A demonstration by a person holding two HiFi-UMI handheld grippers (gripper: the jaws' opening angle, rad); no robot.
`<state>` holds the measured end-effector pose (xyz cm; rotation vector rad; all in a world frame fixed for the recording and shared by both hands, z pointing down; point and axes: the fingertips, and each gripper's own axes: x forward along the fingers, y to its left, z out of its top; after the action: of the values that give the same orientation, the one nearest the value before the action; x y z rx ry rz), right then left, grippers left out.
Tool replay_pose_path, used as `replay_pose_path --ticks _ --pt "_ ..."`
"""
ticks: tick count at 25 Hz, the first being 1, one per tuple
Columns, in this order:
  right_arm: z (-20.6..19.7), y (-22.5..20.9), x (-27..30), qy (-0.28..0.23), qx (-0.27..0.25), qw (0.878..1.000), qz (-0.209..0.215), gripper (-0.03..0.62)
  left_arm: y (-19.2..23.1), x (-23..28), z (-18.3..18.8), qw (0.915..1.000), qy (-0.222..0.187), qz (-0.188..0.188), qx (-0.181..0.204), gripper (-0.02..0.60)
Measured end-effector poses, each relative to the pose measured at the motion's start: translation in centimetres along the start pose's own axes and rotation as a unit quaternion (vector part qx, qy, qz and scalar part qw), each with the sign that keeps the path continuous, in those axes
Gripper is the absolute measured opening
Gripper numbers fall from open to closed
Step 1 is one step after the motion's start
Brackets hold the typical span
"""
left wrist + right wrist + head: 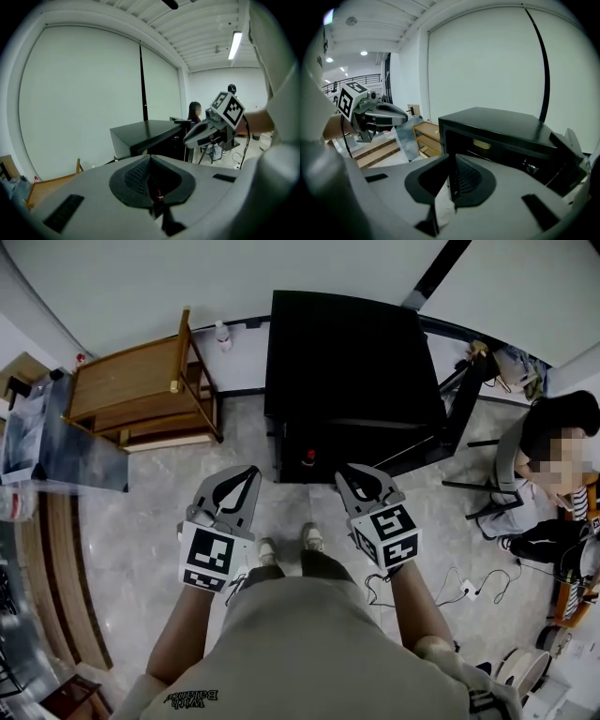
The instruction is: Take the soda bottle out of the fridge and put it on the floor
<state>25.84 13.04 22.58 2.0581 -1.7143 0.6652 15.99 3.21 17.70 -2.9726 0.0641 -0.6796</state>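
Black and box-shaped, the small fridge (347, 352) is seen standing on the pale tiled floor (131, 540) just ahead of both sets of fingers, its front open toward them. The soda bottle (308, 459), marked by its red cap, is seen low inside that opening, beyond and between the two sets of fingertips. The left gripper (246, 476) and right gripper (352, 474) are held side by side, clear of the fridge, each with fingers pressed together on nothing. A wooden rack (141, 395) is set well to the left of the left fingers.
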Motion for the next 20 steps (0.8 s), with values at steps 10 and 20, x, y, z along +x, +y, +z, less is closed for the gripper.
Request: replay_pose_path --ticks 10,20 --pt "-5.7 -3.8 6.0 0.051 0.005 0.997 0.049 0.104 -0.8 5.3 -3.0 0.9979 0.056 0.020 -0.025 0.006" --pt "-12.2 -5.2 14.3 0.118 -0.025 0.988 0.096 0.137 -0.4 9.4 -8.0 0.9909 0.107 0.044 -0.068 0.006"
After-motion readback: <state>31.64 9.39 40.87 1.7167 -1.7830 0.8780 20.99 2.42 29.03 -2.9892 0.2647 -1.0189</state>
